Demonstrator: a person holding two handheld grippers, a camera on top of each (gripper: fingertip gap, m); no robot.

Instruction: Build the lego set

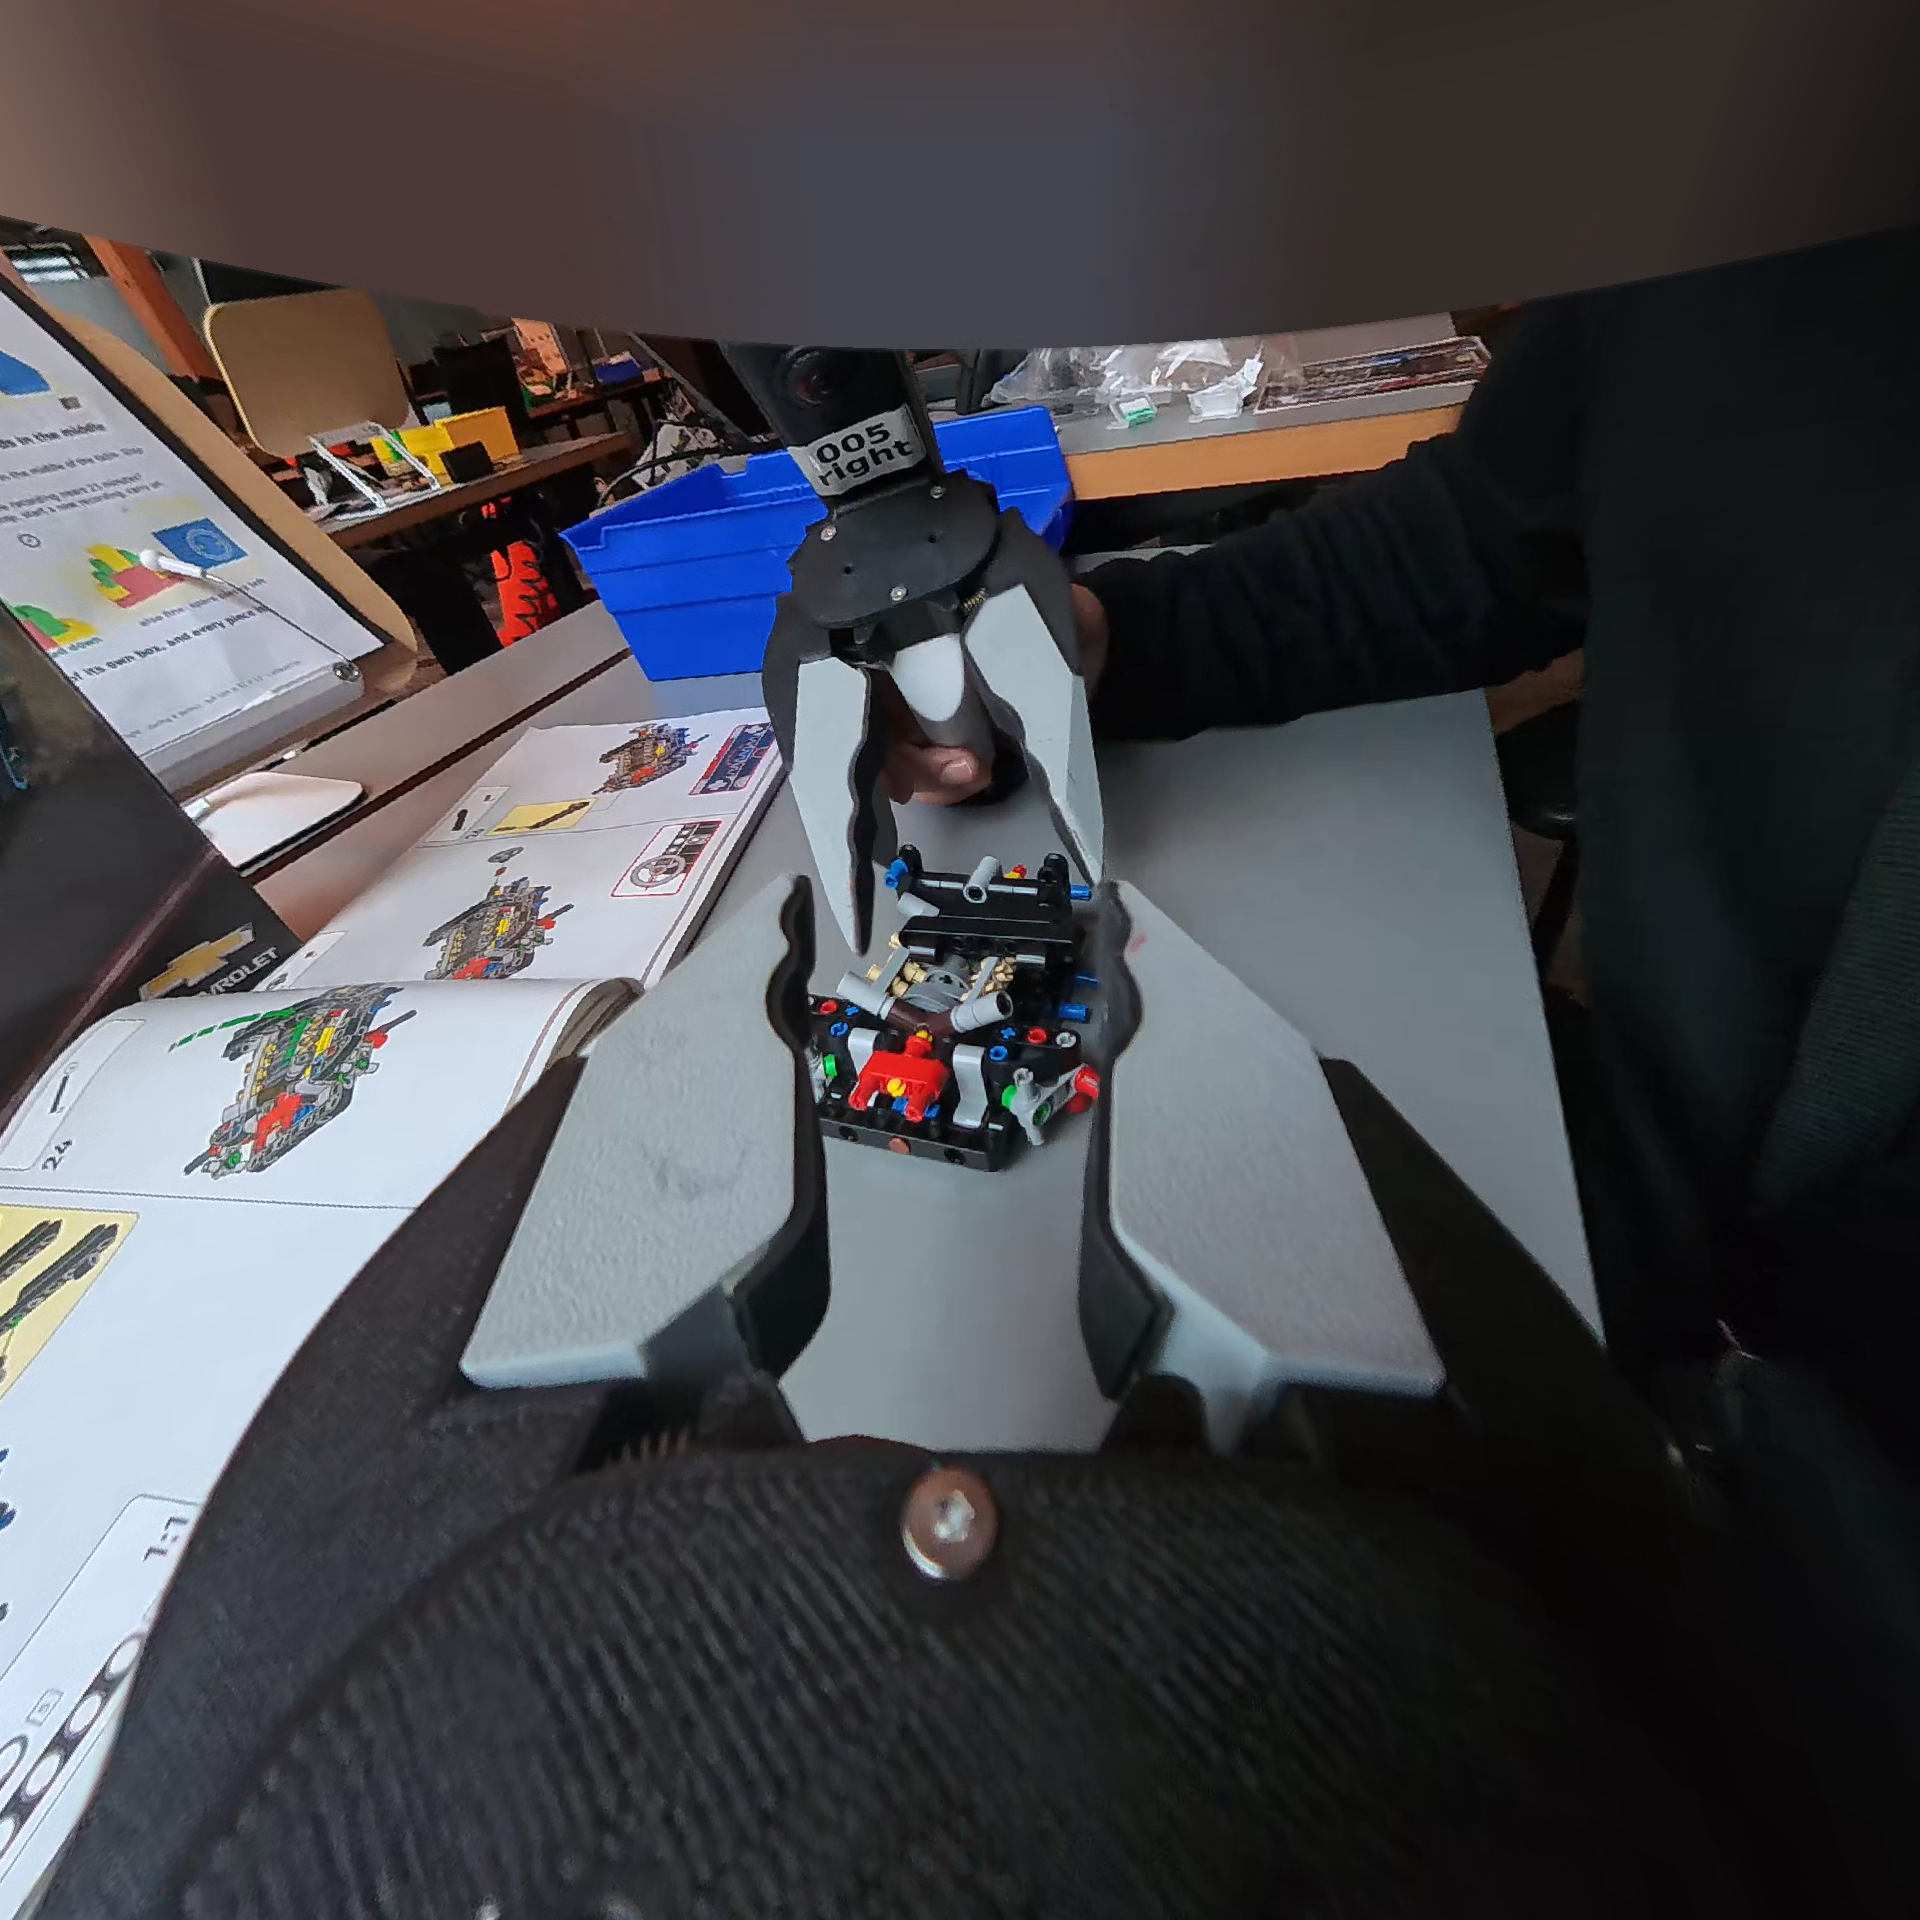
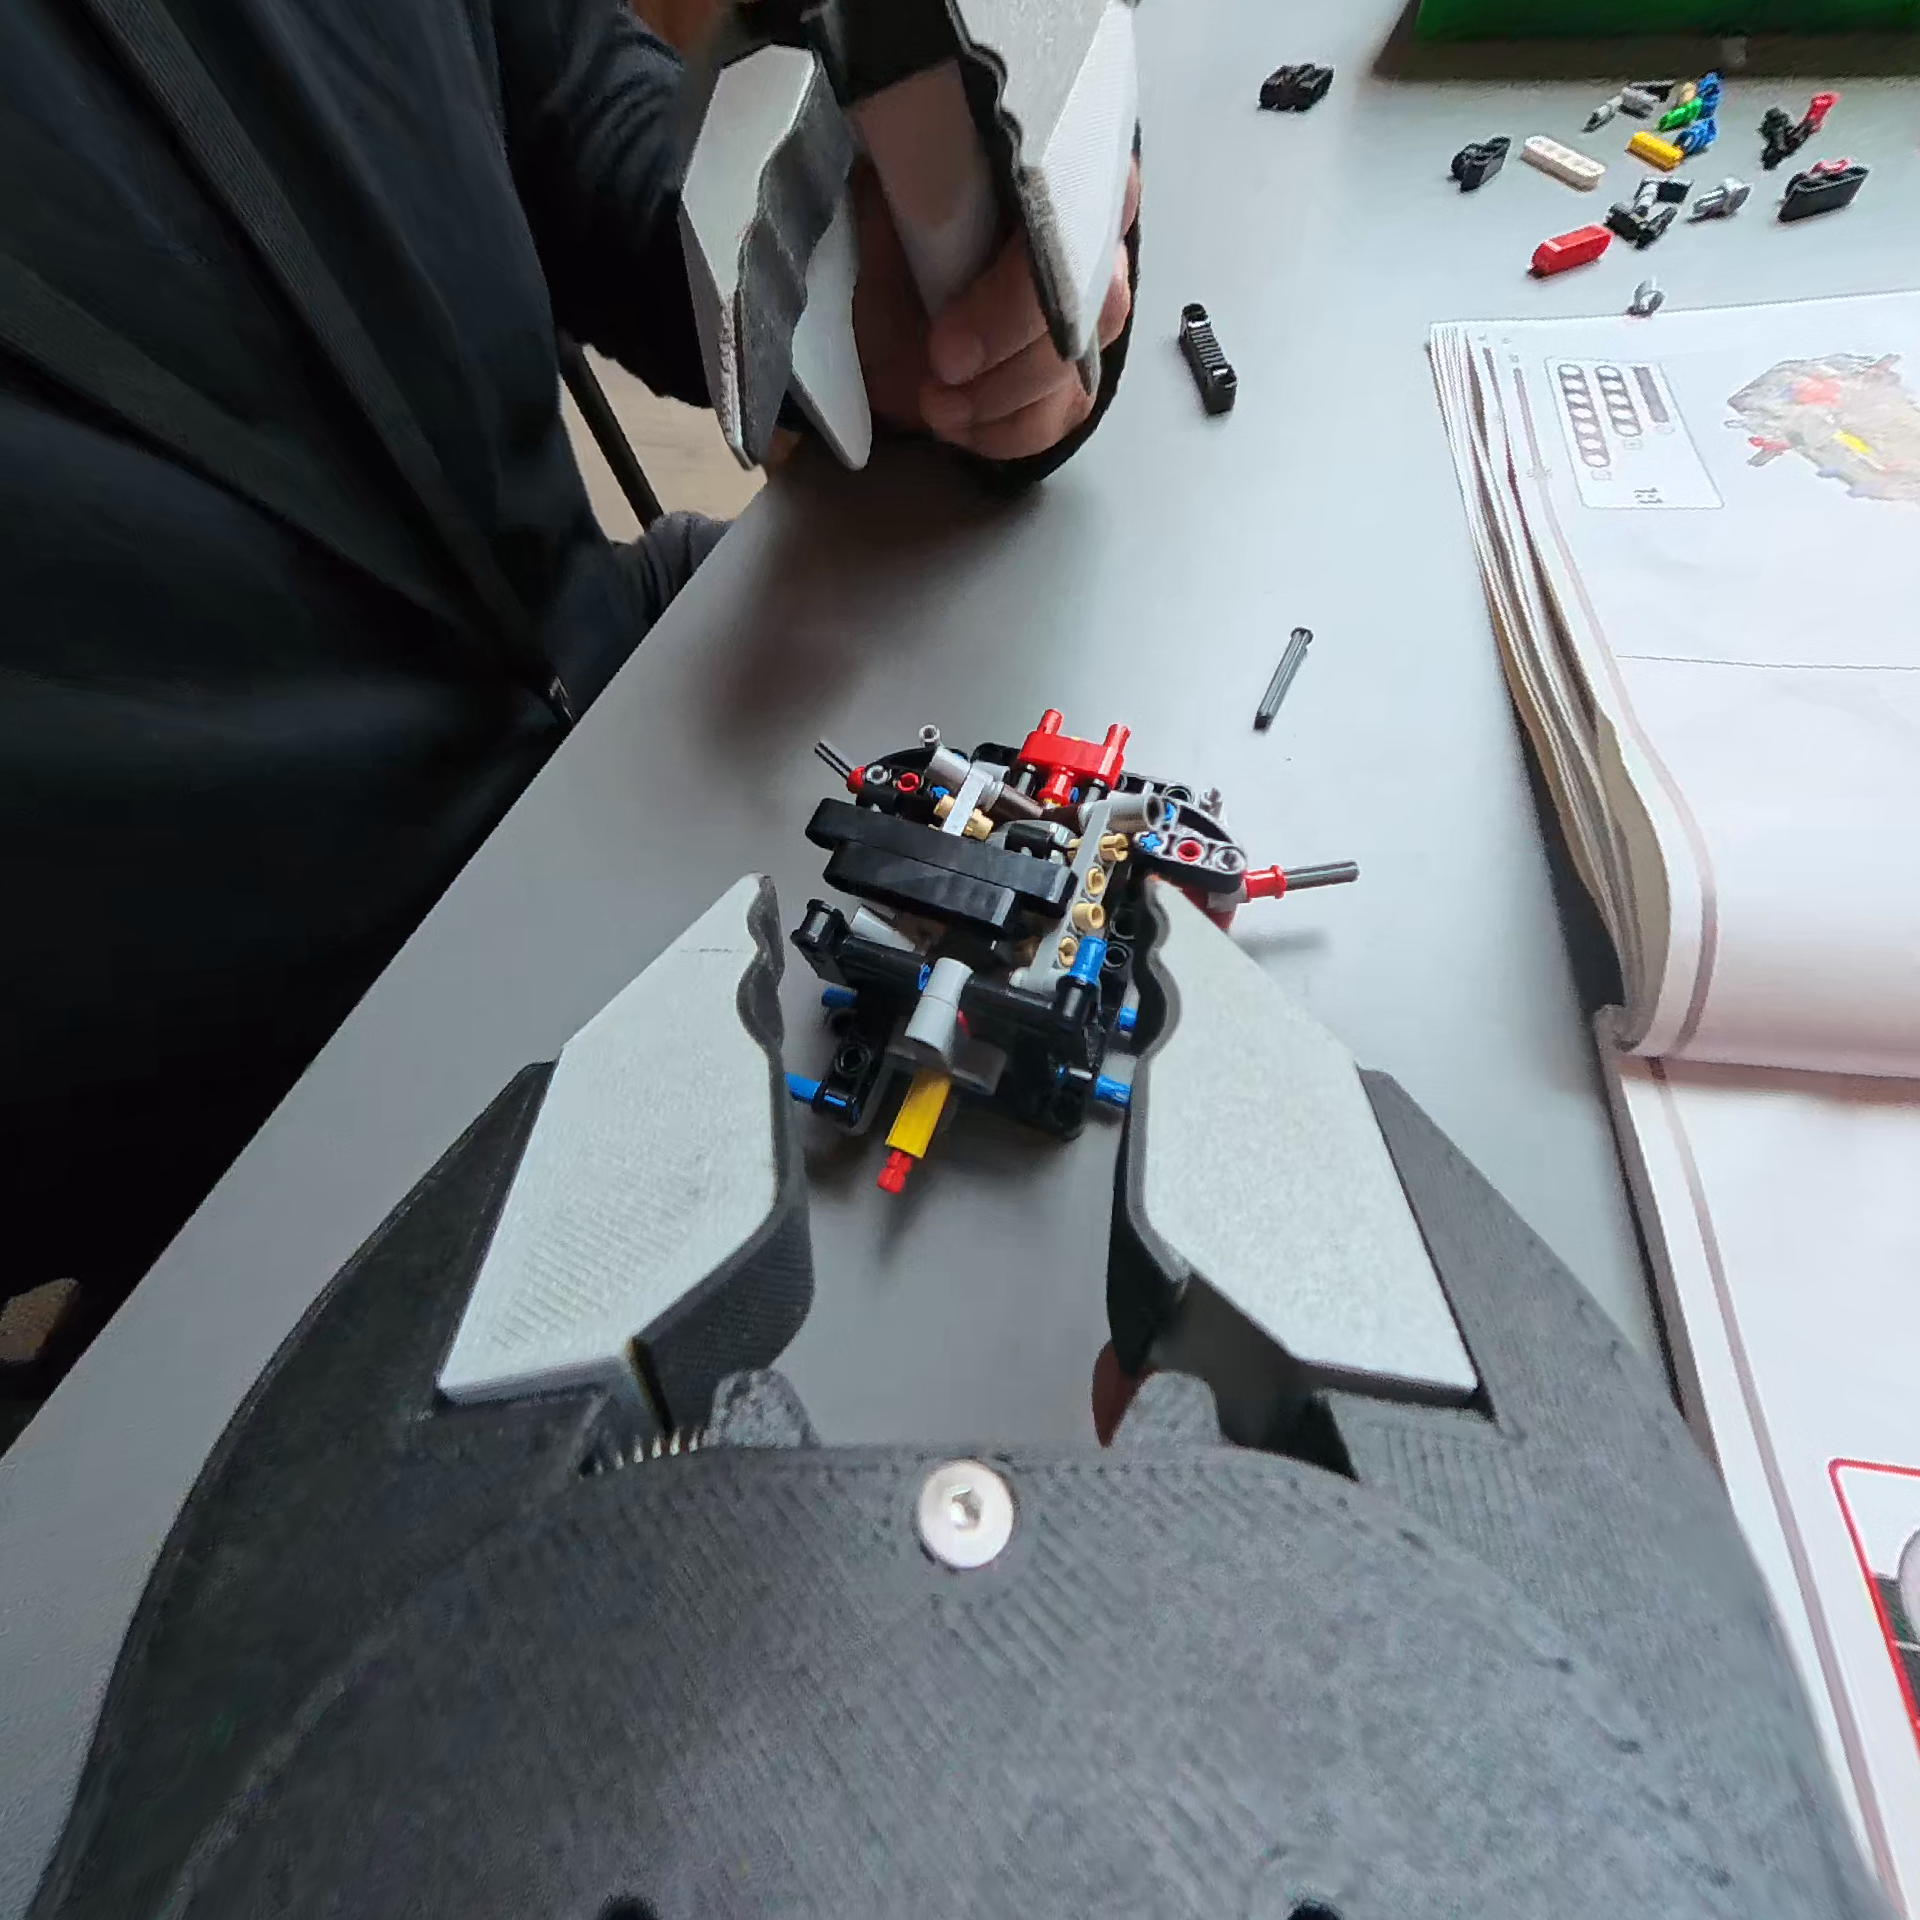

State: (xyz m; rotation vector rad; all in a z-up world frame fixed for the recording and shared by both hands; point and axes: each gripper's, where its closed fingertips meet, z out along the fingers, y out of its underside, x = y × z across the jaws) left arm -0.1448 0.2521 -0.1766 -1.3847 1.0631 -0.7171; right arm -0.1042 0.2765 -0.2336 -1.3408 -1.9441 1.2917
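A small black Lego assembly (image 1: 945, 1029) with red, blue, grey and yellow pins rests on the grey table (image 2: 1039, 582); it also shows in the right wrist view (image 2: 977, 925). My right gripper (image 2: 958, 894) is open, and its fingers straddle the assembly's near end; whether the right finger touches it I cannot tell. It appears opposite in the left wrist view (image 1: 979, 904), pointing down. My left gripper (image 1: 956, 899) is open and empty. In the right wrist view it (image 2: 914, 416) is held beyond the assembly near the table edge, apart from it.
An open instruction booklet (image 1: 312, 1091) lies beside the assembly, seen also in the right wrist view (image 2: 1714, 727). Several loose parts (image 2: 1662, 166), a black beam (image 2: 1207, 358) and a dark axle (image 2: 1283, 681) lie on the table. A blue bin (image 1: 707, 561) stands behind. My right fingertips sit around 8 cm from my left ones. The dark axle (image 2: 1283, 681) sits 10 cm or so from the ends of my right fingers.
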